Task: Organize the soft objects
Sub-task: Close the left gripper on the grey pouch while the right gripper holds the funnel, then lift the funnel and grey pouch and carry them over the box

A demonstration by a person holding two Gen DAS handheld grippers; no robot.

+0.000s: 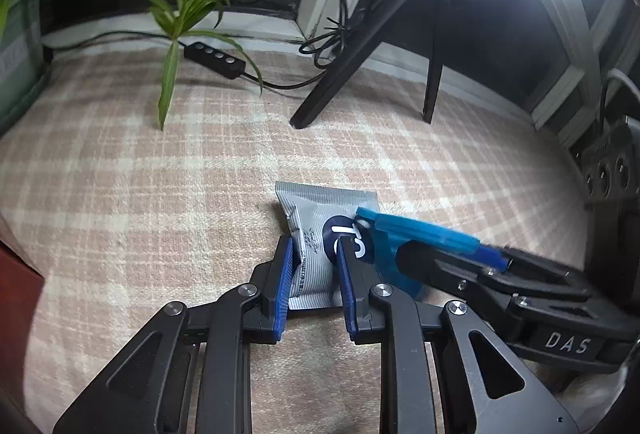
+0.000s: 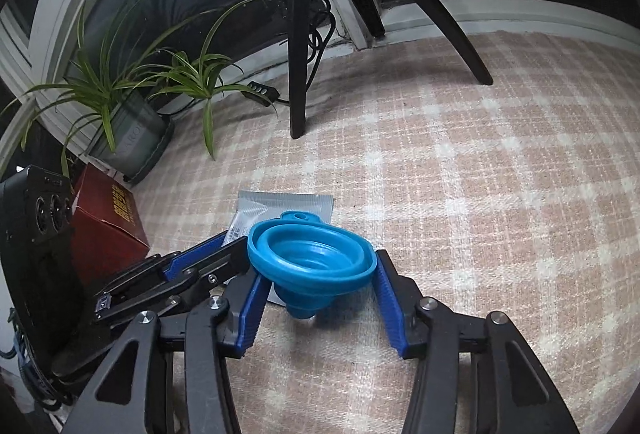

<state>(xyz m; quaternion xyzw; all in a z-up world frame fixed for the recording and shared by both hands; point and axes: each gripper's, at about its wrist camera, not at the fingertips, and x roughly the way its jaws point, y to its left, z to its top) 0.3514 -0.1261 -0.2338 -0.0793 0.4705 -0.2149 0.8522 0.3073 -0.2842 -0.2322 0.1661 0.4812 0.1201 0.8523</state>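
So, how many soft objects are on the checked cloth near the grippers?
2. A grey striped foil packet lies between the left gripper's pads. A blue collapsible silicone funnel sits between the right gripper's fingers, partly over the packet. Others may be hidden.

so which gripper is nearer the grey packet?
Left. The left gripper has its pads on either side of the grey packet, pinching it. The right gripper sits beside it, straddling the blue funnel over the packet's edge.
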